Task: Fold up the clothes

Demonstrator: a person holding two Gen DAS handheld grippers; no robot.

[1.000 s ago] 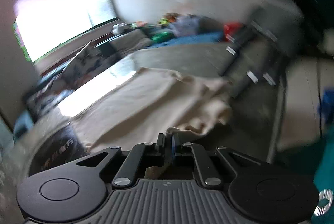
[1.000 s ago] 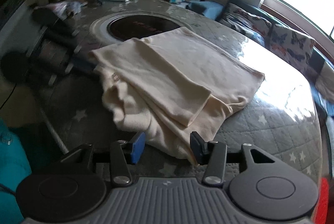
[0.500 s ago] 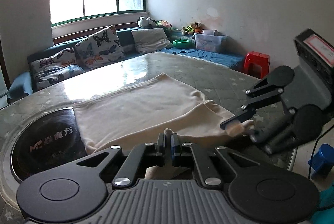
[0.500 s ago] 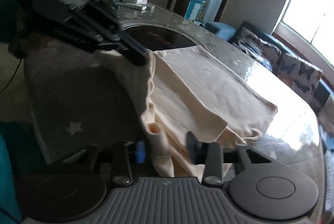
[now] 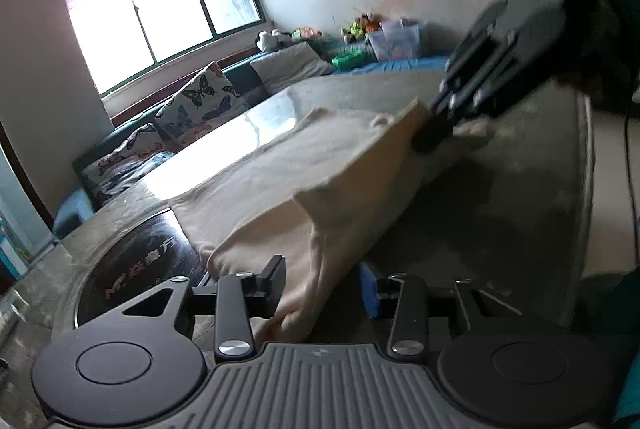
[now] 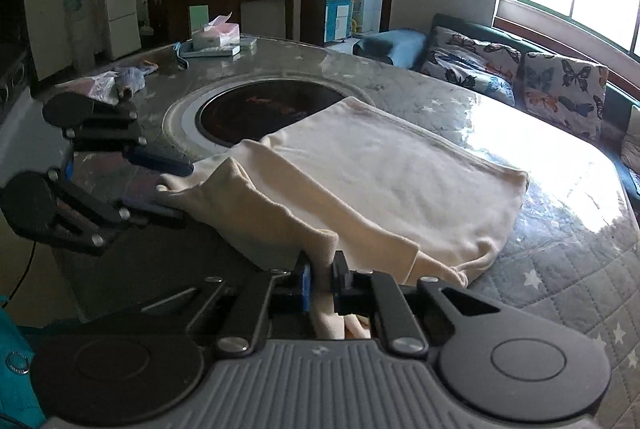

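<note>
Quilted grey table [image 6: 560, 269]: a partly folded cream garment [image 6: 400, 173] is pinched at its near edge by the right gripper [image 6: 320, 279]; the left gripper [image 5: 322, 285] is spread wide around loose cloth.

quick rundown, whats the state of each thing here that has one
left gripper: open, cloth draped between its fingers
right gripper: shut on the cloth's near edge
cream garment: partly folded, near edge lifted
tissue box: open, tissue sticking out
</note>
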